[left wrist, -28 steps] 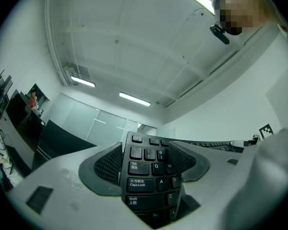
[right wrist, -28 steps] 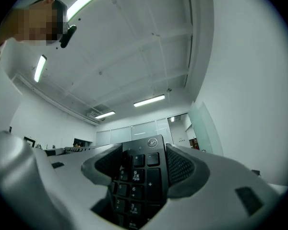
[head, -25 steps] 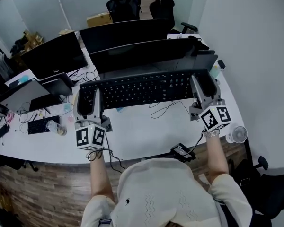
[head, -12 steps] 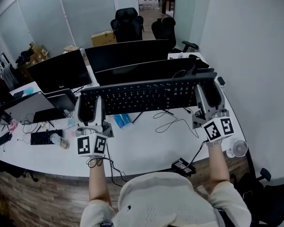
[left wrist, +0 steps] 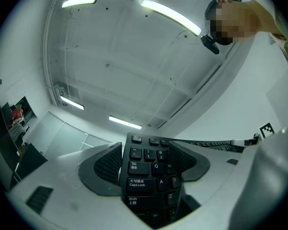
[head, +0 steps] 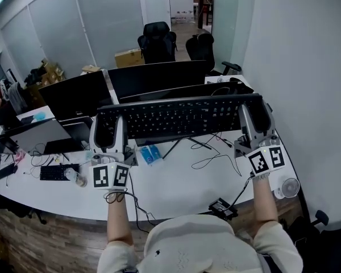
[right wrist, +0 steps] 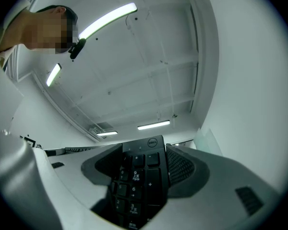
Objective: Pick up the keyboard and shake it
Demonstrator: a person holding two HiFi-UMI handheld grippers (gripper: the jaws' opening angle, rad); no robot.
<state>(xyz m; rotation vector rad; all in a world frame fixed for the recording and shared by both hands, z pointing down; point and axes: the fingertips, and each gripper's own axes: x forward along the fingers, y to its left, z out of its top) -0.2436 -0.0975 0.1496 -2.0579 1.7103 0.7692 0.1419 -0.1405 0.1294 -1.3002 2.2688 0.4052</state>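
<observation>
Moved: keyboard point(head: 179, 117) raised higher off tabletop point(head: 176, 181).
Left claw point(head: 107, 131): grips keyboard's left end.
Right claw point(head: 256, 121): grips right end.
Forearms point(head: 118, 218): both stretched forward.

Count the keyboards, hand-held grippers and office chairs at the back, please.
Keyboards: 2, the held keyboard and a small keyboard on the desk.
Grippers: 2, left gripper and right gripper.
Office chairs at the back: 2, left chair and right chair.
Total: 6.

Bright ceiling strips point(left wrist: 170, 16); fisheye edges; sharp.
</observation>
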